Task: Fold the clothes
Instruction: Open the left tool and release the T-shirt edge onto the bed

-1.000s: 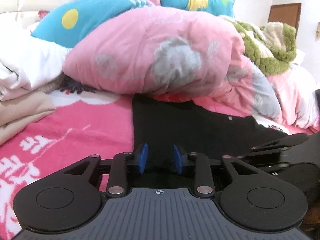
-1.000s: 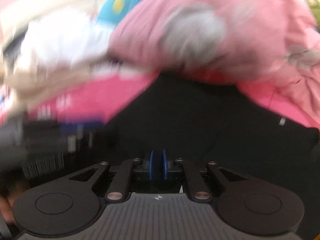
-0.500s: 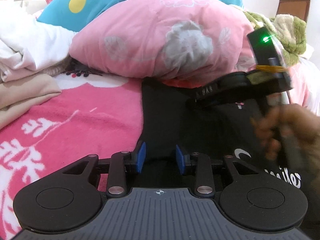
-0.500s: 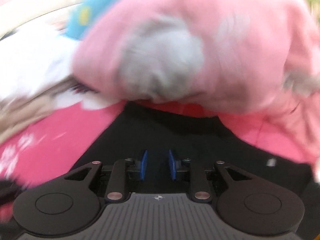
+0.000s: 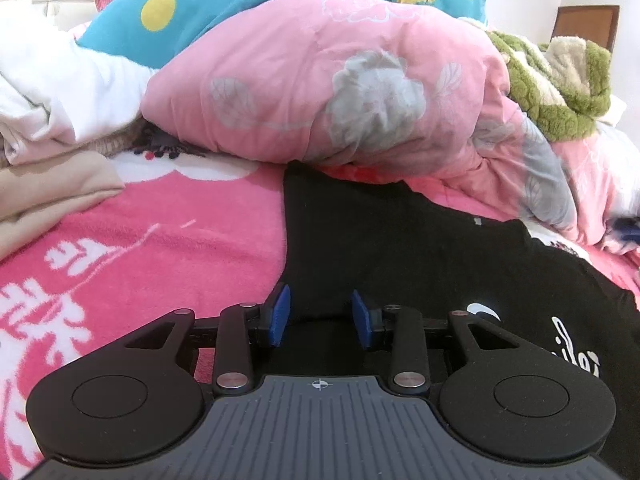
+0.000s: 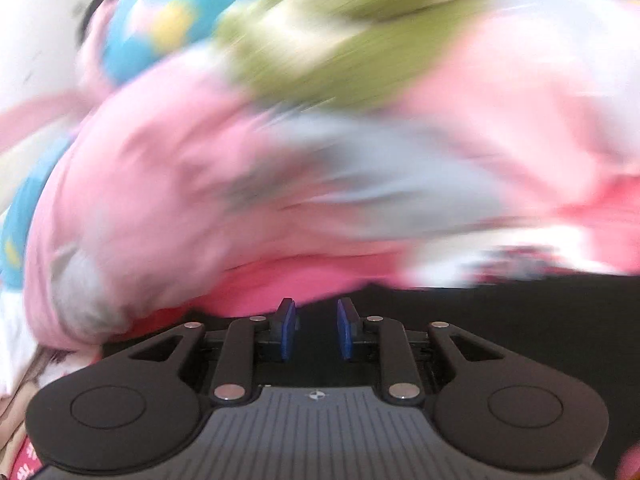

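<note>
Item: black T-shirt (image 5: 400, 248), lying flat on the bed's pink patterned blanket (image 5: 152, 248), its far edge running under the heaped pink quilt (image 5: 320, 80). White lettering shows on the cloth at the right of the left wrist view. Left edge appears already turned in, a straight line against the blanket

Handling, as judged: light, limp knit; no stiffness, will sag and drag from any single pinch; likely clings a little to the fleecy blanket, not slippery, not fragile. Best taken at an edge or corner, both layers together where doubled, with two holds well apart so the fold line stays straight

Left tongs (image 5: 320, 318): partly open, blue pads apart, resting low over the near left part of the shirt; black cloth shows in the gap, yet the pads are not seen pressing on it. Nothing held

Right tongs (image 6: 316, 330): jaws opening, modest gap, nothing between them; view heavily blurred; black shirt (image 6: 500, 320) below and to the right, quilt (image 6: 240, 184) filling the background

Surroundings: folded beige and white garments (image 5: 44, 152) at far left, blue cushion (image 5: 180, 12) and green fleece (image 5: 560, 92) behind
</note>
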